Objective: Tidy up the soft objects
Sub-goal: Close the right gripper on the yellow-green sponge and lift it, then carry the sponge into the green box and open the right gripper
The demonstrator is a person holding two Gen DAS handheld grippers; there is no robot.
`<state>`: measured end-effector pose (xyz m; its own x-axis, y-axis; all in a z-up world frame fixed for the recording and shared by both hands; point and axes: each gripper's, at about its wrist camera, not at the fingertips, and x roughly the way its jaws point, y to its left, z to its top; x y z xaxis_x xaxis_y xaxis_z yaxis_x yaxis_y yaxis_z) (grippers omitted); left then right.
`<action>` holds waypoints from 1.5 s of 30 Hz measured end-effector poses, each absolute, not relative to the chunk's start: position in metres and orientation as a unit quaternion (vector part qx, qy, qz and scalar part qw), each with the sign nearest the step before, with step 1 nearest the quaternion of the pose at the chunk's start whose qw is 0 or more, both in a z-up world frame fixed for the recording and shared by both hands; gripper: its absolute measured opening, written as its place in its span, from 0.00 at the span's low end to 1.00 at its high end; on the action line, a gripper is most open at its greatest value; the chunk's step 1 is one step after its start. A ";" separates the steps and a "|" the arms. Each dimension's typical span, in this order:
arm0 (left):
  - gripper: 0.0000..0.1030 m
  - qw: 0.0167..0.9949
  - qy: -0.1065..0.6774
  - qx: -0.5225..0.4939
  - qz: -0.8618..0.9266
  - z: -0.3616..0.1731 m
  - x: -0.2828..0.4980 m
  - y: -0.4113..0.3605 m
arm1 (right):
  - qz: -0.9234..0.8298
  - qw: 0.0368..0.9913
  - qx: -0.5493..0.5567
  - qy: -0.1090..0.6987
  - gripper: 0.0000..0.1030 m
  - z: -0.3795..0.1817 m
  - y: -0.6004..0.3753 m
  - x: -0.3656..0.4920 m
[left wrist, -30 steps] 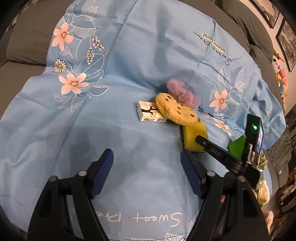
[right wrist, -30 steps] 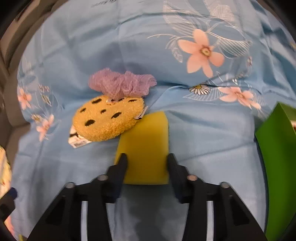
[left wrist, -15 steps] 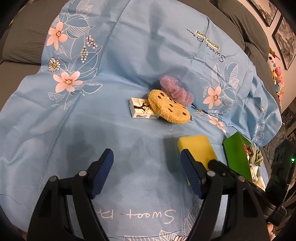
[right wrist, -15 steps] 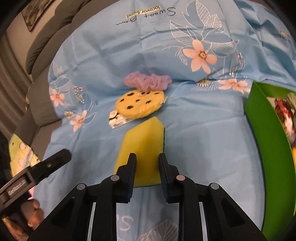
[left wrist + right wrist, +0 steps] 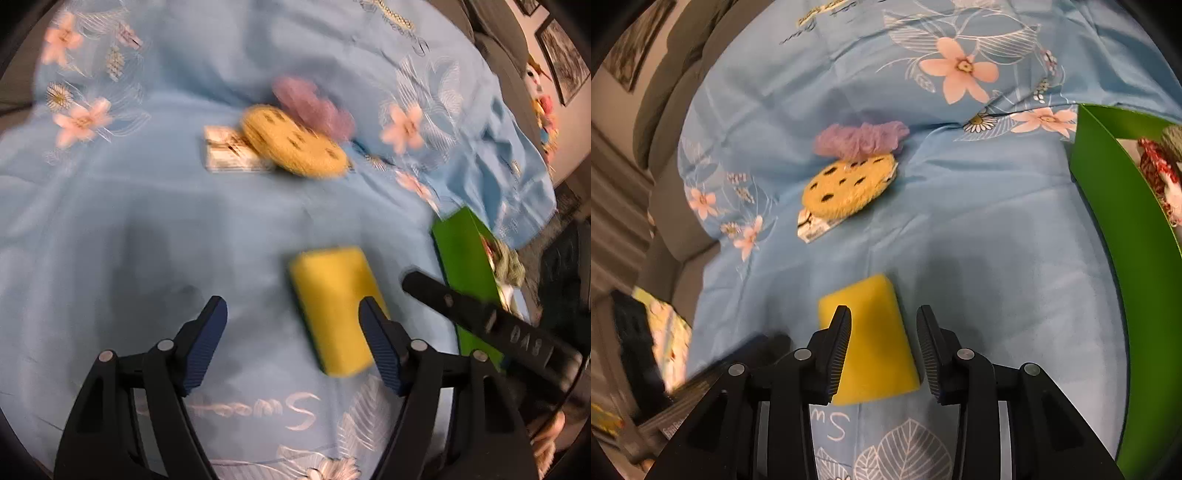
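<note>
A yellow sponge (image 5: 871,343) lies flat on the blue flowered cloth (image 5: 997,258). My right gripper (image 5: 882,325) hangs over it with its jaws opening; the right finger stands clear of the sponge, so the pads do not press it. In the left wrist view the sponge (image 5: 332,306) sits just right of my left gripper (image 5: 293,310), whose jaws are closing on nothing. One finger of the right gripper (image 5: 461,310) reaches in from the right. A yellow cookie plush (image 5: 849,188) and a purple scrunchie (image 5: 860,140) lie farther back.
A small printed box (image 5: 225,151) lies partly under the cookie plush (image 5: 295,147). A green box (image 5: 1108,192) holding soft items stands at the right. Grey sofa cushions (image 5: 676,74) border the cloth at the left.
The right gripper carried the sponge away from the cookie plush toward the near side, set it on the cloth and parted its jaws. The left gripper swung right and down toward the sponge, narrowing slightly.
</note>
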<state>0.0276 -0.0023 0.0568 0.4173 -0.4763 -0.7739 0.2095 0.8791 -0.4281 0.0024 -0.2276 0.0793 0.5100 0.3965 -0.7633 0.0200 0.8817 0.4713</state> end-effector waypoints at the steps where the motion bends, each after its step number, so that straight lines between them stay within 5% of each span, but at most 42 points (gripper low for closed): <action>1: 0.57 0.819 0.510 -0.138 -0.224 0.052 0.028 -0.008 | 0.116 0.835 0.229 0.487 0.37 0.076 -0.230 0.004; 4: 0.46 0.807 0.527 -0.132 -0.234 0.043 0.028 -0.019 | 0.138 0.821 0.242 0.498 0.37 0.069 -0.227 0.009; 18: 0.31 0.827 0.491 -0.099 -0.255 0.043 0.021 -0.041 | 0.142 0.801 0.243 0.529 0.37 0.045 -0.217 0.017; 31: 0.30 0.852 0.356 -0.080 -0.375 0.121 0.001 -0.124 | 0.045 0.889 0.252 0.380 0.37 0.141 -0.293 -0.027; 45: 0.30 0.787 0.393 -0.059 -0.472 0.120 0.006 -0.239 | -0.105 0.885 0.300 0.340 0.37 0.149 -0.401 -0.054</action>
<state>0.0059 -0.2394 0.1203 0.2463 -0.7889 -0.5630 0.6969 0.5479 -0.4627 -0.0539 -0.4009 0.1488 0.7474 0.0178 -0.6642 0.3892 0.7984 0.4594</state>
